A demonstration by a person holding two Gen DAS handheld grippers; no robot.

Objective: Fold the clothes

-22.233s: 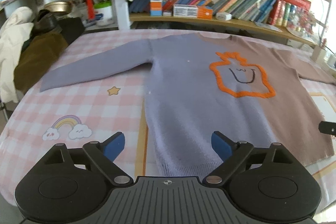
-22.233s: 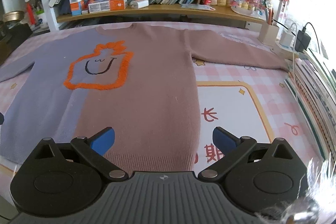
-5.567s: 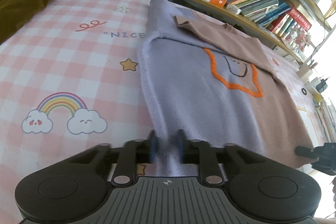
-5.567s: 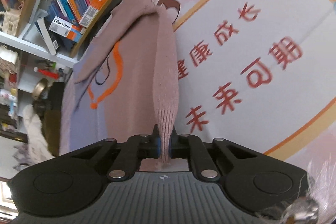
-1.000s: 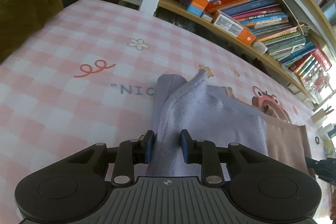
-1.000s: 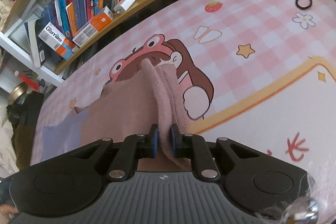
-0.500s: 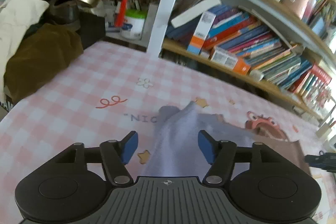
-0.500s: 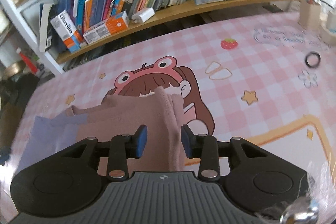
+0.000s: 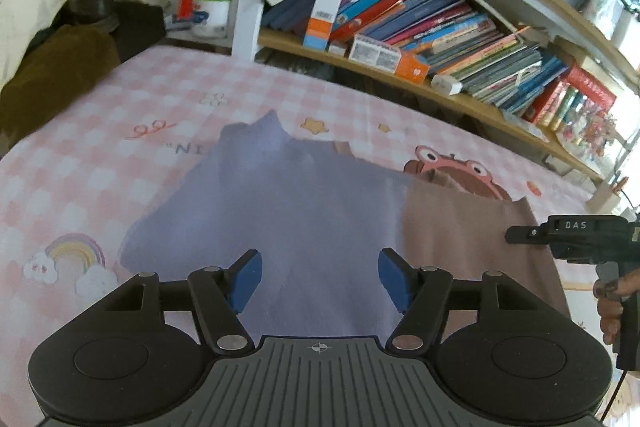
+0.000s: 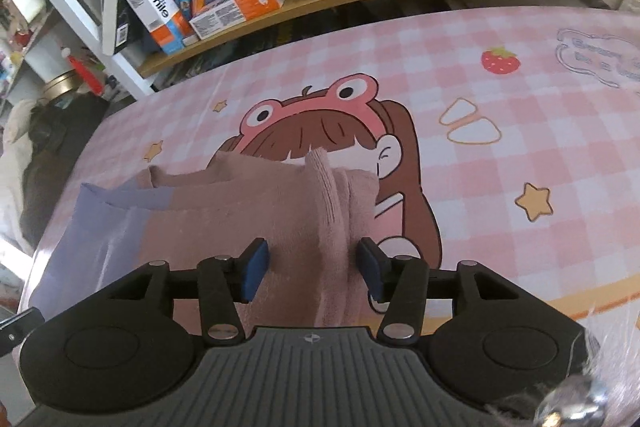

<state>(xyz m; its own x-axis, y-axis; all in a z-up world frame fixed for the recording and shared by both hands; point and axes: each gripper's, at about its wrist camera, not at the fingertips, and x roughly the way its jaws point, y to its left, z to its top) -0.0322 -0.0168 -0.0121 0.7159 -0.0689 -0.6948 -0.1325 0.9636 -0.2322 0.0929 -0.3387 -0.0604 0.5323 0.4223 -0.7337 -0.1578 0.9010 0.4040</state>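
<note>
The folded sweater [image 9: 304,227] lies on the bench [image 9: 100,155]; left tongs [image 9: 320,281] hang spread, empty; right tongs [image 10: 312,271] are opening around a raised ridge of cloth, which may snag and undo the fold.

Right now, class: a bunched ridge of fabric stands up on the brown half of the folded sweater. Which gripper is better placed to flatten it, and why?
The right gripper. The ridge lies between its opening jaws, untouched by the pads. The left gripper hovers open over the sweater, above its lavender half.
</note>
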